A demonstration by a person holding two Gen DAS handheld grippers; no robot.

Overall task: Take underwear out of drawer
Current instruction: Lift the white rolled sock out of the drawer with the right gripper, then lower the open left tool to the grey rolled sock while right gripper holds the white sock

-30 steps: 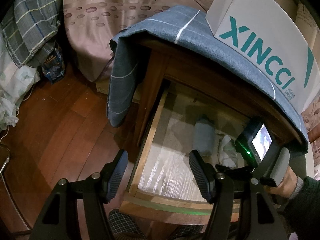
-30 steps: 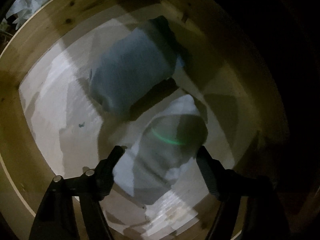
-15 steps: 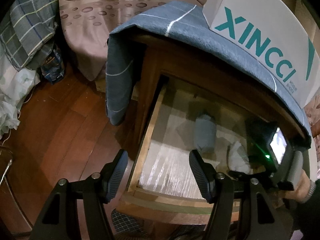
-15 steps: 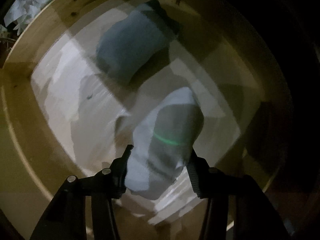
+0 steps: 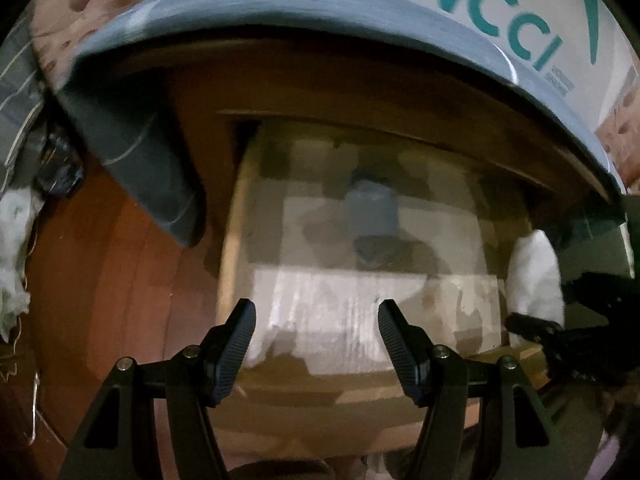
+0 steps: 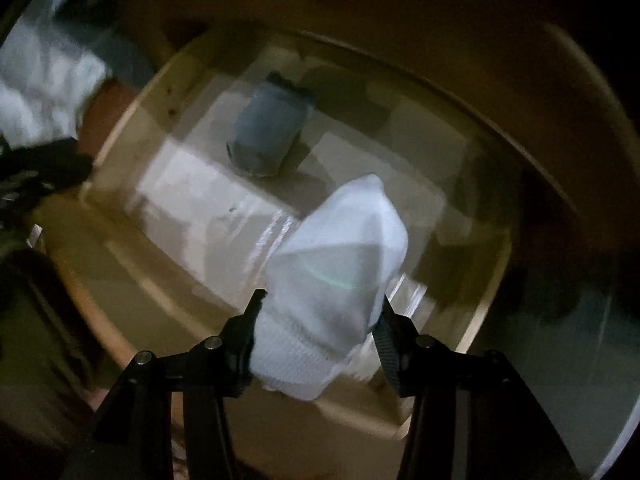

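The wooden drawer [image 5: 230, 240] stands pulled out of the cabinet, lined with pale paper. My right gripper [image 6: 318, 326] is shut on a white rolled underwear [image 6: 340, 264] and holds it up above the drawer floor. The same white roll [image 5: 534, 272] shows at the right edge of the left wrist view, clamped in the black right gripper [image 5: 536, 326]. A grey-blue rolled underwear [image 6: 268, 132] still lies on the liner further back, also seen as a grey-blue roll [image 5: 372, 210]. My left gripper [image 5: 316, 328] hangs open over the drawer's front part, nothing between its fingers.
A blue cloth [image 5: 132, 148] drapes over the cabinet top and hangs down its left side. A white box with teal lettering [image 5: 500, 20] sits on top. Red-brown wooden floor [image 5: 104, 300] lies to the left, with white fabric [image 5: 16, 248] at the edge.
My right gripper closed on the white roll and lifted it off the liner, rolling as it rose. My left gripper shifted over the drawer, still open. The grey-blue roll stayed put.
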